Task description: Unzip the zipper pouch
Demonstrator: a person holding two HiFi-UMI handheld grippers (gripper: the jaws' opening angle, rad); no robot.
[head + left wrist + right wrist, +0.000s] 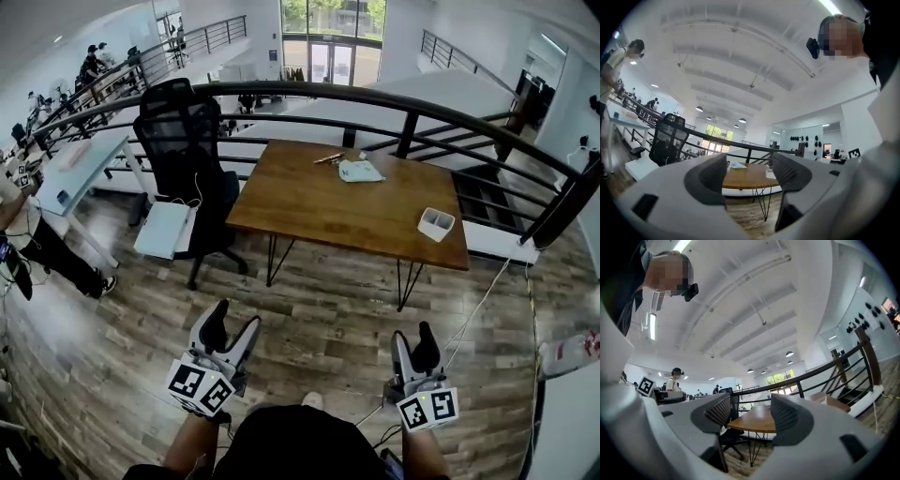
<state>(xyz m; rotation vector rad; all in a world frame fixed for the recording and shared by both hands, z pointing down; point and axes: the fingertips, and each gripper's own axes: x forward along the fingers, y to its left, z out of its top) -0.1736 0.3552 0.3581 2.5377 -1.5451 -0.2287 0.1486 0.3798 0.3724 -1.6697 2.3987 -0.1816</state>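
1. The wooden table (319,206) stood just in front of a black railing (410,120), with a stretch of plank floor between its near edge and the person.
2. The zipper pouch (359,171), pale and flat, lay on the table's far side, close to the edge nearest the railing. It was too small in view to tell whether its zipper was closed.
3. A thin pencil-like stick (329,158) lay on the table just left of the pouch.
4. A small white box (436,224) sat near the table's right front corner, well apart from the pouch.
5. A black office chair (183,141) stood off the table's left end.
6. The left gripper (233,324) was held over the floor, well short of the table's near edge. Its fingers were spread wide with nothing between them, and only the distant table showed through the gap.
7. The right gripper (414,341) was likewise well short of the table's near edge, with its fingers spread and empty.
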